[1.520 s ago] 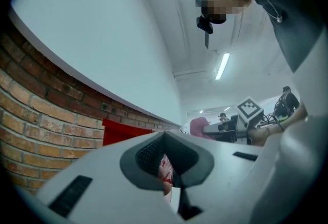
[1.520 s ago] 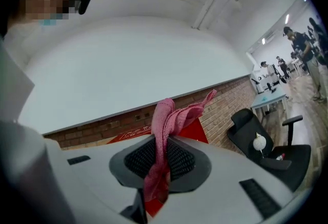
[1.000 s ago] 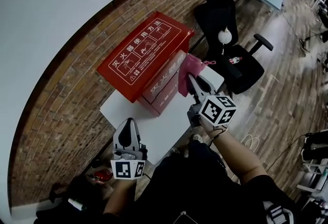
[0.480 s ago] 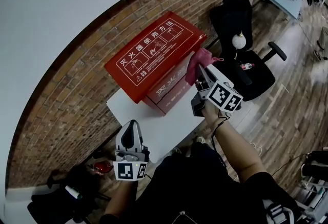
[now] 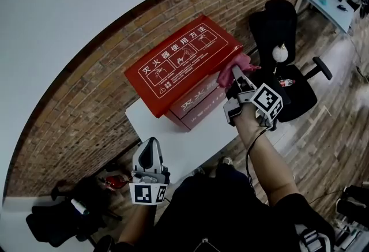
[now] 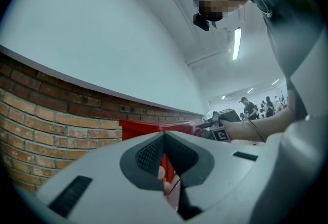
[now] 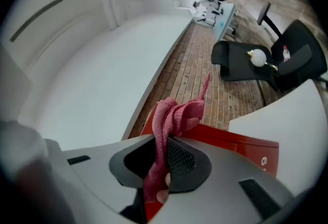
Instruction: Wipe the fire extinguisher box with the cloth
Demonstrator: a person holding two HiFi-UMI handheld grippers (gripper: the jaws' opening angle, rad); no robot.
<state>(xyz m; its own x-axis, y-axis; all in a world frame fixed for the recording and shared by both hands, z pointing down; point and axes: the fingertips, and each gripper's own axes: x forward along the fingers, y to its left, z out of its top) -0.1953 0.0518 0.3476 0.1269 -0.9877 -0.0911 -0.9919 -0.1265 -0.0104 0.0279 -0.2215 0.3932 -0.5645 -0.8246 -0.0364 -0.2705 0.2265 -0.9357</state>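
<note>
Fire extinguisher box (image 5: 179, 63), red, on white desk (image 5: 190, 141) beyond left gripper (image 5: 149, 144); left jaws closed together, empty. Right gripper (image 5: 235, 70) jaws clamp pink cloth (image 5: 242, 60) against box right top corner. Brick wall (image 5: 86, 101) behind; black chair (image 5: 274, 23) beyond desk right end.

The box (image 5: 184, 66) sits on the table (image 5: 167, 135), its back against the wall (image 5: 75, 112). The cloth (image 5: 243, 61) lies on the box's right end, pinched in the right gripper (image 5: 236, 72). The left gripper (image 5: 150, 144) hangs before the table's near edge, well apart from the box. A chair (image 5: 275, 23) stands right of the table.
</note>
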